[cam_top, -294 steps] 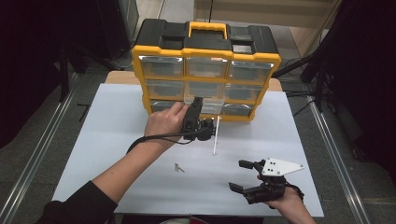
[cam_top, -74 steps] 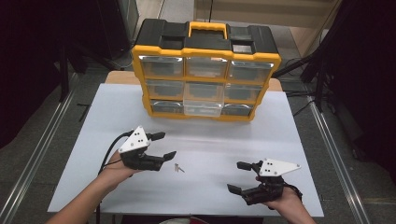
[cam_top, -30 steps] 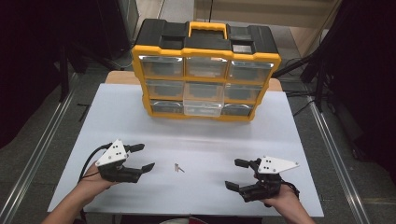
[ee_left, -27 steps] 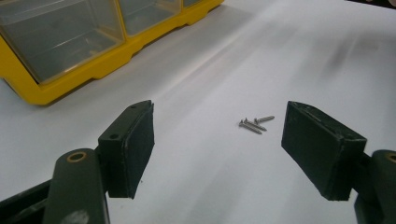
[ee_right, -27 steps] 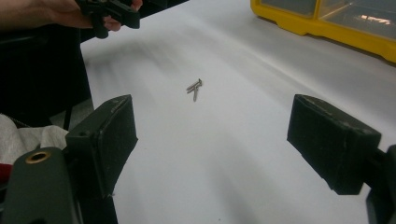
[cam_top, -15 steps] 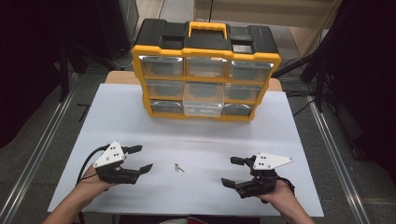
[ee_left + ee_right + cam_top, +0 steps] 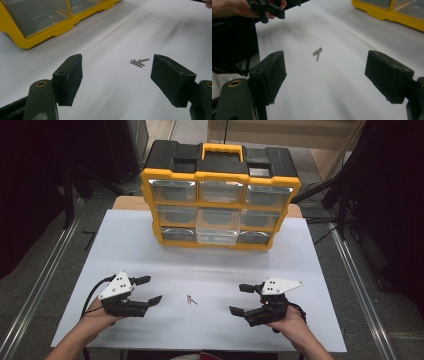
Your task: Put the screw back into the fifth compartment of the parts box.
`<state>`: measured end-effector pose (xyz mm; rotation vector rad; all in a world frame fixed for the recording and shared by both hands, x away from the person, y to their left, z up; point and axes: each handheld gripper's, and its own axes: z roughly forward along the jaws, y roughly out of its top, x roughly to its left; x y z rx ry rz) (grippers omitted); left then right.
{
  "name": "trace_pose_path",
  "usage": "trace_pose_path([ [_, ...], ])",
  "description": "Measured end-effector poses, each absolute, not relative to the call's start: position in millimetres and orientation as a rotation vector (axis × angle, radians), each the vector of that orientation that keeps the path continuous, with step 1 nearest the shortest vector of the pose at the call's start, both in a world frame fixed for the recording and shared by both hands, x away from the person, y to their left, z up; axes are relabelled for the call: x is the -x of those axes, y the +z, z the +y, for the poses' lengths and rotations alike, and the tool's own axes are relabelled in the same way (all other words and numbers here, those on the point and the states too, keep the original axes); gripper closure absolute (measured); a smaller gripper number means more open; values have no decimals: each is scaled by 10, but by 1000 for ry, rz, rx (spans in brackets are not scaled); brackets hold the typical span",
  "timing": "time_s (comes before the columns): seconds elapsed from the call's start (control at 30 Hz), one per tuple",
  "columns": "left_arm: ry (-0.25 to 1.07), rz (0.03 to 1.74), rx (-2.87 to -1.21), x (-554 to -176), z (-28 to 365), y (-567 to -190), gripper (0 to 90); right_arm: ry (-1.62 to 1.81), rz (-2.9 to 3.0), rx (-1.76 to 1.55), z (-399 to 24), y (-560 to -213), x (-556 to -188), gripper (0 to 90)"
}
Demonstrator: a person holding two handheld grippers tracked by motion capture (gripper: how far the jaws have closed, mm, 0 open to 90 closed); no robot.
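A few small metal screws (image 7: 190, 300) lie in a little heap on the white table (image 7: 210, 330), between the two hands. My left gripper (image 7: 150, 289) rests at the table's left, open and empty, its jaws pointing right at the screws (image 7: 139, 61). At the right my right gripper (image 7: 241, 299) is open and empty too, its jaws pointing left toward the screws (image 7: 317, 53). A yellow and black organiser box (image 7: 220, 195) with clear drawers stands upright at the table's far side.
The bottom middle drawer (image 7: 217, 236) of the organiser sticks out a little. Dark floor, metal rails and cables surround the table. The other hand with its gripper (image 7: 265, 8) shows at the top left of the right gripper view.
The right gripper has slid left toward the screws. The left gripper, after drawing back from the screws to the table's left, has stayed put over the last second.
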<state>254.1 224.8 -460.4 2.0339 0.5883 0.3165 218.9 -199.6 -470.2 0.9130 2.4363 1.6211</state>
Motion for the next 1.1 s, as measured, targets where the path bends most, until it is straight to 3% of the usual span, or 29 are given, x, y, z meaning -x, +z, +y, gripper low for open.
trace_pose_path([
  [0.43,318,586,-2038,-2543,2255,-4615,256,1554,2452,-929,-1833,-4774,-2316,140],
  [1.1,310,570,-2031,-2556,2255,-4611,256,1522,2411,-978,-1691,-4840,-2450,234],
])
